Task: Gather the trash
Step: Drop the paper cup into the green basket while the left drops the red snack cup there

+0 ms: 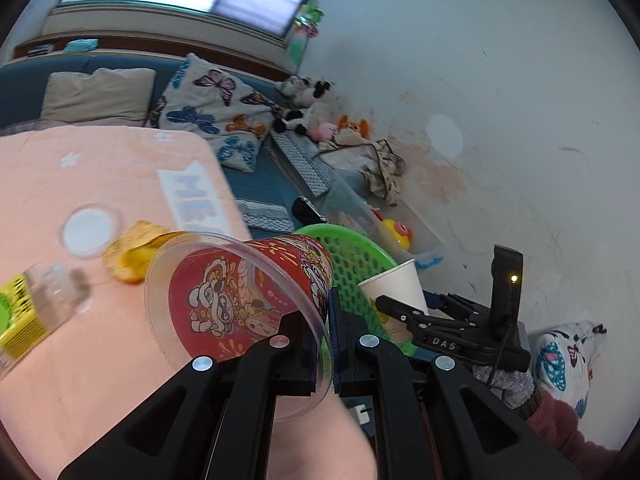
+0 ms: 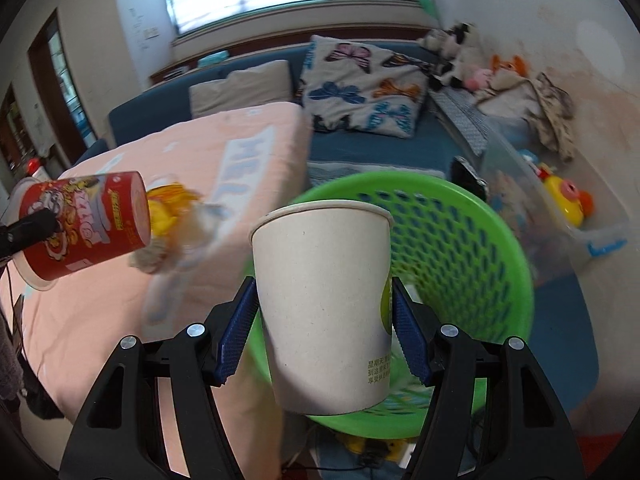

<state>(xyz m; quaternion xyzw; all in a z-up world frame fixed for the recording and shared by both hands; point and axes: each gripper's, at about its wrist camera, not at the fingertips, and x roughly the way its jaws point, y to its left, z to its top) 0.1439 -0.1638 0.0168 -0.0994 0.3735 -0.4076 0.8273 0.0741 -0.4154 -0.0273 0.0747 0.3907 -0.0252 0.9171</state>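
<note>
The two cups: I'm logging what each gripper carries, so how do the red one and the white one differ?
The red cup is clear plastic with a cartoon print; the white cup is plain paper with small print. The red cup lies tilted on its side, pinched at the rim by the left gripper; the white cup stands upright, clamped across its body by the right gripper. Both are held near the green basket.

Clear plastic cup (image 1: 240,304), glossy, thin rim, red printed sleeve inside; paper cup (image 2: 324,304), matt off-white, slightly grainy; green basket (image 2: 460,248) behind the paper cup, shiny moulded plastic full of holes; peach cloth (image 1: 100,176) left of the basket, soft, matt; gripper pads (image 2: 240,332) blue, ribbed rubbery; gripper frames matt black plastic, bright metal screws.
</note>
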